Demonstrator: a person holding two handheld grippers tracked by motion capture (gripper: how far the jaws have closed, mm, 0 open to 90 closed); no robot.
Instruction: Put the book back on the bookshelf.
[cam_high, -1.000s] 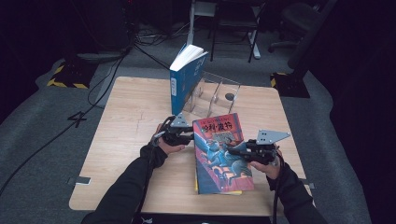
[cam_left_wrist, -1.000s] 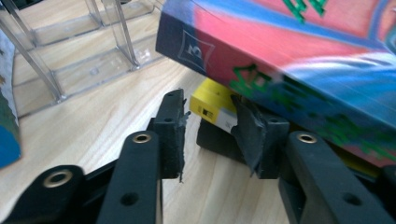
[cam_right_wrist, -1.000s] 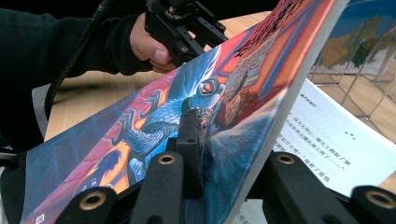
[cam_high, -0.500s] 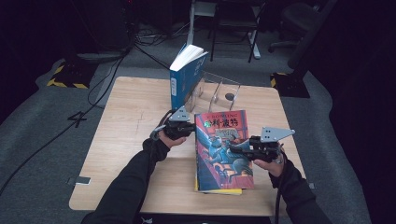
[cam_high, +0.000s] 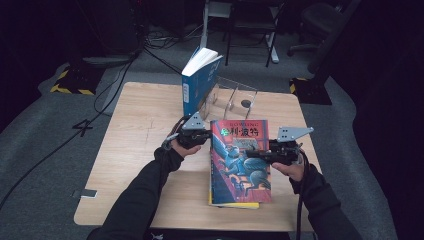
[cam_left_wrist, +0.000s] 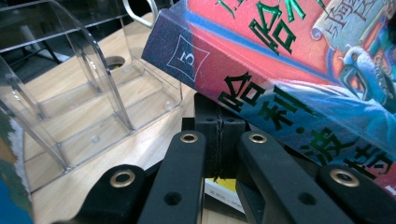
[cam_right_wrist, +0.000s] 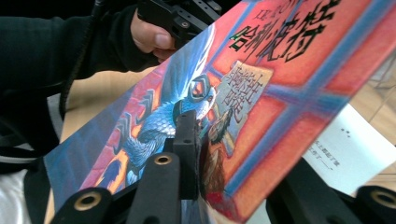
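While the left gripper, fingers pressed together, props its spine, the right gripper clamps the red book, seemingly mid-lift; next, stand it in the clear rack.

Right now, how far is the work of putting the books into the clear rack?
Done: one blue book already stands upright at the clear rack. In hand: the red and blue book is tilted up off the yellow book beneath it; the right gripper clamps its edge, while the left gripper, jaws shut, props its spine. Left: stand it in the rack; the yellow book waits.
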